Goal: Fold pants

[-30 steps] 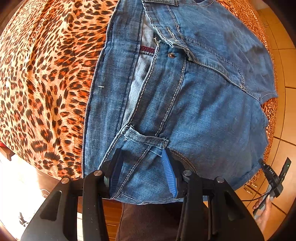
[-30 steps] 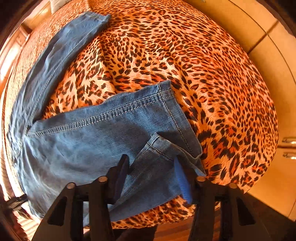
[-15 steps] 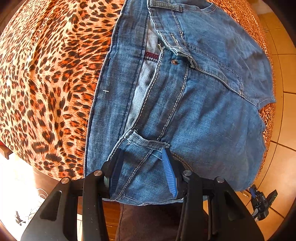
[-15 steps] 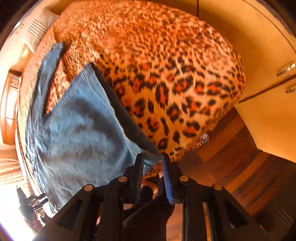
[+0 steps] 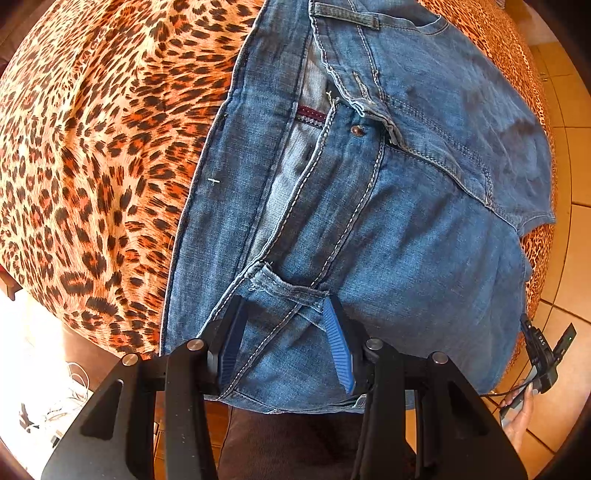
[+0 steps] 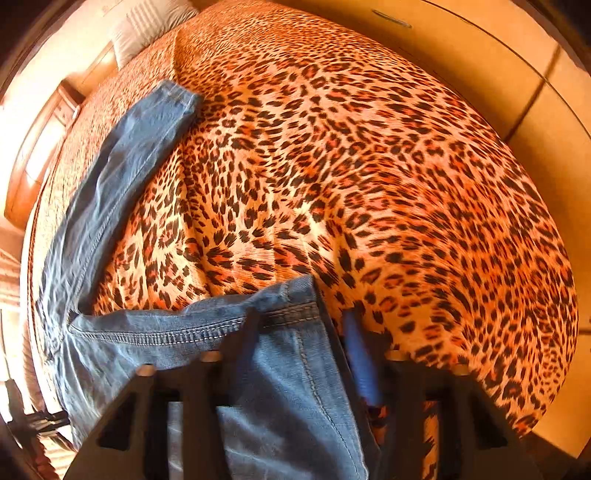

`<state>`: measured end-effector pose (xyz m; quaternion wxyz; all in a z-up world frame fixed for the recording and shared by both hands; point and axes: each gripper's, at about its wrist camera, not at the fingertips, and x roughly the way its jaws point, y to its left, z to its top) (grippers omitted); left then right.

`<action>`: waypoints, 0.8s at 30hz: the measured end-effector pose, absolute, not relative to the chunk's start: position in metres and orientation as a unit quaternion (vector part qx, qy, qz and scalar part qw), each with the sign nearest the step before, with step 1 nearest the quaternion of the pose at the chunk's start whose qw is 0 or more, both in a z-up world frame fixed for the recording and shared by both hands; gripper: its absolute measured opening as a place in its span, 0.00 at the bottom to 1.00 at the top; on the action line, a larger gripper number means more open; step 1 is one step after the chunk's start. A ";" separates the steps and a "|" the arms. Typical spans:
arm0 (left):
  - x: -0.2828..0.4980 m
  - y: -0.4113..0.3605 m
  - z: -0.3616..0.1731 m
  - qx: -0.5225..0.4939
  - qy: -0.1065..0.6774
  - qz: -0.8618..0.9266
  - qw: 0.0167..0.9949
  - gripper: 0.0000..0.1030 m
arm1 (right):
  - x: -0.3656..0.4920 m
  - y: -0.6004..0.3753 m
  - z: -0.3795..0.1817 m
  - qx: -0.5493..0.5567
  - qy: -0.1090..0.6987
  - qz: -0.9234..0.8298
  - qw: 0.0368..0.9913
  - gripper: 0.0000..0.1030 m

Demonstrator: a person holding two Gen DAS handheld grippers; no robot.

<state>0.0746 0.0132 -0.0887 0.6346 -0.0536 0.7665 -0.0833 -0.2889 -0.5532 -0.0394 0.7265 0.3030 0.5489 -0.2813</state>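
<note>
Blue jeans (image 5: 406,221) lie waist-first toward me on a leopard-print bed cover (image 5: 92,147). My left gripper (image 5: 284,301) points down at the waistband, open, with a belt loop (image 5: 288,290) and the band's edge between its blue pads (image 5: 338,350), which stand clear of the cloth. In the blurred right wrist view one trouser leg (image 6: 122,166) runs up and away. The other leg's hem (image 6: 295,302) lies between the fingers of my right gripper (image 6: 303,332). Its jaws are closing, and its blue pad (image 6: 362,362) is still off the denim.
The bed edge runs just under both grippers. A person's dark trouser leg (image 5: 295,443) stands below it. At lower right a hand holds a black device (image 5: 543,354) over the tiled floor (image 5: 576,166). A pillow (image 6: 147,26) lies at the far end, with tan cabinet doors (image 6: 517,74) on the right.
The right gripper swung out past the bed's edge with its jaws almost together, then came back over the leg hem with them wider. The hem's turned-over corner no longer shows. The left view barely shifted.
</note>
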 end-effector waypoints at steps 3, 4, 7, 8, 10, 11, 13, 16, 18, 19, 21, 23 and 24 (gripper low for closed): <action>0.068 0.019 -0.090 -0.052 0.762 -0.079 0.640 0.40 | -0.276 -0.556 -0.025 0.264 0.555 -0.278 0.738 0.07; 0.069 0.021 -0.091 -0.054 0.763 -0.078 0.640 0.40 | -0.273 -0.562 -0.023 0.264 0.553 -0.282 0.739 0.07; 0.072 0.027 -0.096 -0.064 0.764 -0.076 0.637 0.40 | -0.271 -0.579 -0.038 0.263 0.580 -0.302 0.710 0.06; 0.073 0.029 -0.094 -0.064 0.765 -0.077 0.636 0.40 | -0.275 -0.582 -0.040 0.274 0.581 -0.296 0.707 0.07; 0.079 0.040 -0.085 -0.069 0.759 -0.082 0.642 0.40 | -0.284 -0.585 -0.031 0.296 0.558 -0.297 0.716 0.13; 0.083 0.048 -0.079 -0.081 0.753 -0.086 0.647 0.40 | -0.289 -0.587 -0.026 0.308 0.548 -0.293 0.720 0.18; 0.095 0.063 -0.068 -0.115 0.743 -0.093 0.652 0.40 | -0.295 -0.592 -0.018 0.320 0.539 -0.290 0.723 0.35; 0.122 0.079 -0.056 -0.159 0.736 -0.093 0.651 0.40 | -0.297 -0.600 -0.009 0.321 0.537 -0.291 0.724 0.44; 0.143 0.083 -0.050 -0.184 0.736 -0.096 0.644 0.40 | -0.289 -0.606 -0.005 0.326 0.535 -0.292 0.723 0.44; 0.153 0.082 -0.047 -0.196 0.735 -0.101 0.641 0.40 | -0.282 -0.607 -0.004 0.330 0.533 -0.291 0.723 0.44; 0.174 0.079 -0.042 -0.211 0.730 -0.108 0.640 0.41 | -0.264 -0.608 0.000 0.336 0.527 -0.286 0.726 0.47; 0.197 0.073 -0.039 -0.212 0.726 -0.107 0.645 0.41 | -0.245 -0.600 0.007 0.332 0.523 -0.278 0.734 0.52; 0.207 0.067 -0.036 -0.215 0.725 -0.104 0.647 0.41 | -0.230 -0.599 0.010 0.328 0.522 -0.273 0.739 0.53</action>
